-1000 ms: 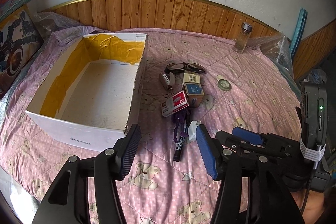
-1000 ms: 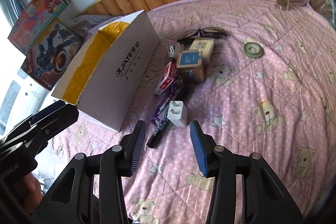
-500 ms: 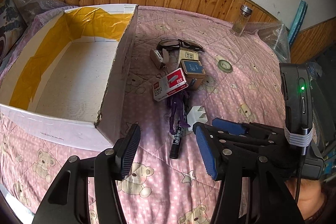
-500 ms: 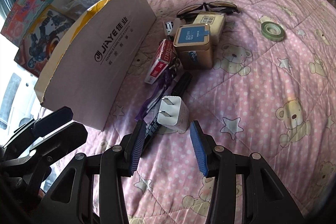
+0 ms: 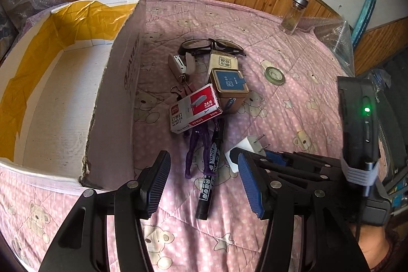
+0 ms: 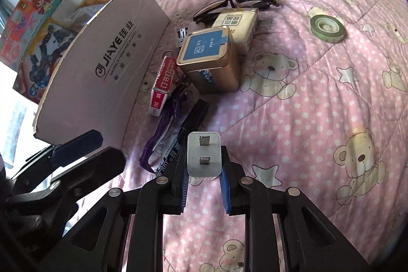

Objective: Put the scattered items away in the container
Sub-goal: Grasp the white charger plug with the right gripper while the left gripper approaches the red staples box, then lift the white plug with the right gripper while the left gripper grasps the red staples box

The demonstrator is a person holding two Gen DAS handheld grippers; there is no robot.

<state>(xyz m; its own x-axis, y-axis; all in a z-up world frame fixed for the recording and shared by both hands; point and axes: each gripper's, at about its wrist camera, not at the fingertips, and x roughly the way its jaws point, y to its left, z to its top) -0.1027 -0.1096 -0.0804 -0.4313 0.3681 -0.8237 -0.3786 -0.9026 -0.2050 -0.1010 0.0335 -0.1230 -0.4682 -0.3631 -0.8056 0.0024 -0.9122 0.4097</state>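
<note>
My right gripper [image 6: 204,185] is clamped on the white plug [image 6: 203,154], just above the quilt [image 6: 318,119]. My left gripper [image 5: 204,182] hangs spread and empty beside the cardboard box [image 6: 102,73] printed "JiAYE". The red box [image 5: 195,107] reads "STAPLES 24/6", leaning on a gold tin [image 6: 210,65].

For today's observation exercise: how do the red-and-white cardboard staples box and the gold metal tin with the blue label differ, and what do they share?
The red-and-white cardboard staples box is flatter and slimmer; the gold metal tin with the blue label is taller and blockier. The box is matt printed card; the tin is shiny metal with rounded corners. The box sits tilted, propped on other items; the tin stands level on the bedcover. Both are small, closed, and lie outside the open cardboard carton.
</note>
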